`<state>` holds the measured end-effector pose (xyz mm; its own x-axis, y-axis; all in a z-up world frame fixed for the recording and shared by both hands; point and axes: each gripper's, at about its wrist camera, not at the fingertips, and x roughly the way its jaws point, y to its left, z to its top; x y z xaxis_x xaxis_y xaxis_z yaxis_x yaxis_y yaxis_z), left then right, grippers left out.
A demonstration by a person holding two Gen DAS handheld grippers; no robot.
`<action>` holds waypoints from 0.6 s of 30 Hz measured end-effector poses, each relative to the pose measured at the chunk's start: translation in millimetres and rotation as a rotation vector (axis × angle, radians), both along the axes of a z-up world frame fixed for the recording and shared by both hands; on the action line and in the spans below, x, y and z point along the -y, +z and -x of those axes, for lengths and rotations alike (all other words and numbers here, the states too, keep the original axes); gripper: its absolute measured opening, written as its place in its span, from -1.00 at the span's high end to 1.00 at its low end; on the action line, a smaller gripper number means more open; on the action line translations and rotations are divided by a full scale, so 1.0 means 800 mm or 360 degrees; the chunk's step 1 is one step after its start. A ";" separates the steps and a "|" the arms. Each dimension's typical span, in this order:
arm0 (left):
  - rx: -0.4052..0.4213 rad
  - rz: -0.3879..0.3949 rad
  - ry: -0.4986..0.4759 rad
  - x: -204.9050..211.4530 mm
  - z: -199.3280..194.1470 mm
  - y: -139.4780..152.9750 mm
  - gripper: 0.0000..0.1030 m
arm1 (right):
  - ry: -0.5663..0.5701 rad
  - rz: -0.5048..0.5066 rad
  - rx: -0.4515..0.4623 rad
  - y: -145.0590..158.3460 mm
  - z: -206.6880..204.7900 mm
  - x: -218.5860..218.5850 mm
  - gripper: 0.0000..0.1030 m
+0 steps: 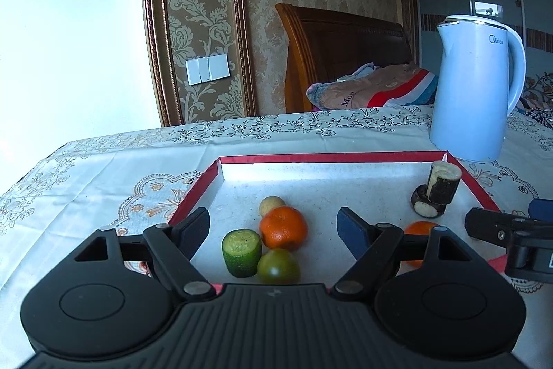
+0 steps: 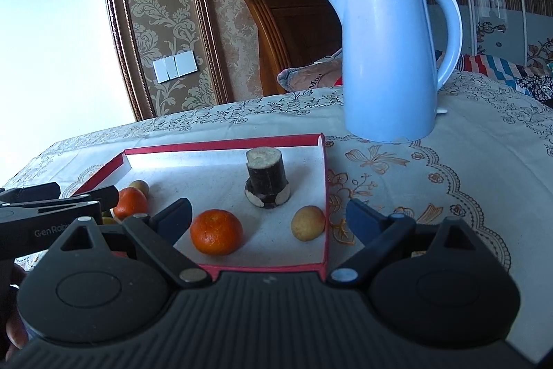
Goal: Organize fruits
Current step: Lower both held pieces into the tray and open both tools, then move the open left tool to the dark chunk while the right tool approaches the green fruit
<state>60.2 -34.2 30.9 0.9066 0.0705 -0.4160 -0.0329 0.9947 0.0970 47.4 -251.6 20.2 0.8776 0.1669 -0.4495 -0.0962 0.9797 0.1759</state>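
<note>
Behind the red tray [image 2: 325,196], blue kettle [image 2: 390,57] marked "Midea", both claws spread, grasping nothing

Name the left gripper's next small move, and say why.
Probably ease the left gripper forward and down over the orange: its jaws stand open and empty, the orange lies just ahead between them in the red-rimmed tray.

The red tray [image 1: 331,158] holds 2 oranges [image 1: 283,228] [image 2: 216,231], 2 small yellowish fruits [image 1: 272,205] [image 2: 307,222], 1 green tomato [image 1: 278,266], 1 cucumber chunk [image 1: 241,252] and 2 dark sugarcane pieces [image 2: 266,175] [image 2: 266,196]. 1 blue kettle [image 2: 389,57] stands on the bench [image 2: 449,168].
</note>
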 end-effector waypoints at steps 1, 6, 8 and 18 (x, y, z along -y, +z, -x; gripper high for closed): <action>0.0005 0.0005 -0.0009 -0.005 0.011 0.000 -0.57 | 0.0011 0.0003 0.0000 -0.001 0.003 -0.001 -0.85; -0.0004 0.0082 -0.0029 -0.042 0.058 -0.002 -0.57 | 0.0070 0.0018 -0.0011 -0.006 0.021 -0.005 -0.85; -0.0020 0.0119 -0.0029 -0.059 0.071 -0.006 -0.57 | 0.0079 0.0029 -0.0009 -0.006 0.023 -0.007 -0.86; -0.0147 0.0055 -0.0041 -0.082 0.085 -0.027 -0.57 | 0.0137 0.0090 -0.0016 -0.010 0.026 -0.018 -0.88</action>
<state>-7.4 31.6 9.0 0.8656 0.0317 -0.4998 0.0005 0.9979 0.0642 26.4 -237.5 12.2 0.8565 0.2153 -0.4690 -0.1787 0.9763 0.1217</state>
